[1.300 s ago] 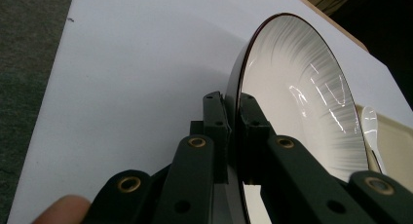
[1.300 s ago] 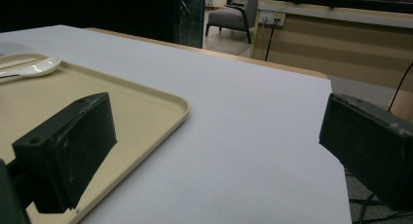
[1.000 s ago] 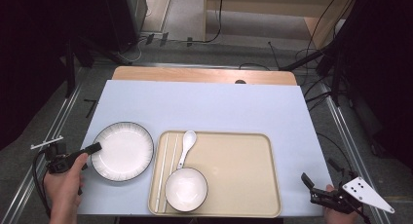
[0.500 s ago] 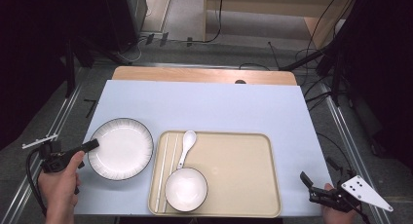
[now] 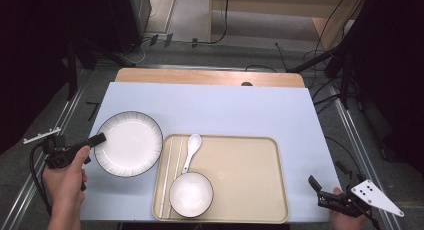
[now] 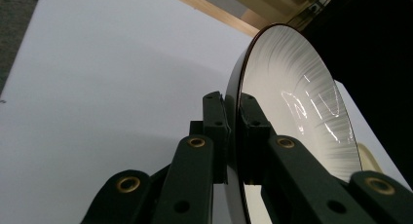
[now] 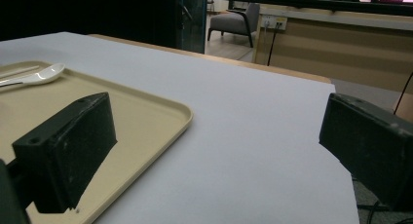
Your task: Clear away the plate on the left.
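Left tongs (image 5: 98, 139) clamped on plate (image 5: 129, 144) rim only; right tongs (image 5: 316, 185) wide open, empty. Risk: slipping, striking tray (image 5: 250, 190).

Left gripper (image 5: 98, 139) gripping plate (image 5: 129, 143) rim, beside tray (image 5: 250, 190)

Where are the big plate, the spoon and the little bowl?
plate (image 5: 131, 142), high view, its white middle.
spoon (image 5: 194, 140), high view, its scoop end.
bowl (image 5: 191, 194), high view, its inside.
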`<state>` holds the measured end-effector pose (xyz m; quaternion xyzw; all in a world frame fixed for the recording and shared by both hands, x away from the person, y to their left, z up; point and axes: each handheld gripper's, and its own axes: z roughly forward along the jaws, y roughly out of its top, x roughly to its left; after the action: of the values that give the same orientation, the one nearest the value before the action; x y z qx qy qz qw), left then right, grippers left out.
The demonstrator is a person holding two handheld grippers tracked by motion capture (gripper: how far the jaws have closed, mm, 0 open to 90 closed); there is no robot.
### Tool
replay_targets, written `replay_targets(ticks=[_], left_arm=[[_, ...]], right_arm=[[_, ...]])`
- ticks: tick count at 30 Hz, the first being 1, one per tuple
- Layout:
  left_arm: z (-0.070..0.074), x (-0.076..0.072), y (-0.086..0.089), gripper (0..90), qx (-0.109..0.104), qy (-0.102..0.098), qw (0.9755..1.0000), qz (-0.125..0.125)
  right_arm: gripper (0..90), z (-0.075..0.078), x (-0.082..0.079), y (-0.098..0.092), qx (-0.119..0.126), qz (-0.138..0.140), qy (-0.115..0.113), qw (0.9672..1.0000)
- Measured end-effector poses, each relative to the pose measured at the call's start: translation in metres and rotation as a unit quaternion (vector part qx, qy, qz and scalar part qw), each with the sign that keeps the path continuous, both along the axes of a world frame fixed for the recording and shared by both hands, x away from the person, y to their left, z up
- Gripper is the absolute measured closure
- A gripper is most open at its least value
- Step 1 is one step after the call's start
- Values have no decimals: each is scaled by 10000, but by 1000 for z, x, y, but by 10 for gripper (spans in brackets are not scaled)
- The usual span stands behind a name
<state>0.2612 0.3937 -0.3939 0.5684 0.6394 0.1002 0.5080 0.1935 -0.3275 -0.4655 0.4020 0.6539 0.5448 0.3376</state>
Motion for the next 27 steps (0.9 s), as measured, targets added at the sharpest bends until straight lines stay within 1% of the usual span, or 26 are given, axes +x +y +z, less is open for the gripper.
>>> replay_targets(ticks=[3, 6, 8, 9, 11, 15, 19, 21, 23, 27], left_arm=[[2, 3, -4, 855, -16, 0, 10000, -52], [8, 7, -14, 853, 182, -32, 9997, -165], [9, 10, -20, 852, 261, -27, 9994, -235], [9, 12, -22, 852, 233, -24, 9994, -260], [7, 18, -26, 854, 39, -37, 9996, -283], [8, 21, -30, 854, 28, -38, 9994, -332], [11, 26, -38, 853, 109, -24, 9991, -401], [11, 30, -45, 853, 126, -34, 9989, -445], [11, 31, -47, 853, 125, -38, 9989, -442], [10, 36, -55, 853, 154, -23, 9986, -512]], right_arm=[[2, 0, 0, -1, 29, -15, 14, 10000], [2, 0, 0, -1, 51, -14, 18, 10000], [2, 0, 0, -1, 51, -8, 15, 10000], [2, 0, 0, 0, 65, -13, 17, 10000], [2, 0, 0, -1, 76, -17, 11, 10000], [2, 0, -1, -2, 71, -29, 4, 10000], [2, -1, 0, -2, 103, -34, 20, 9999], [2, -1, 0, -2, 99, -25, 30, 9999], [2, -1, 0, -1, 103, -24, 29, 9999], [2, -1, 0, -1, 75, -19, 17, 10000]])
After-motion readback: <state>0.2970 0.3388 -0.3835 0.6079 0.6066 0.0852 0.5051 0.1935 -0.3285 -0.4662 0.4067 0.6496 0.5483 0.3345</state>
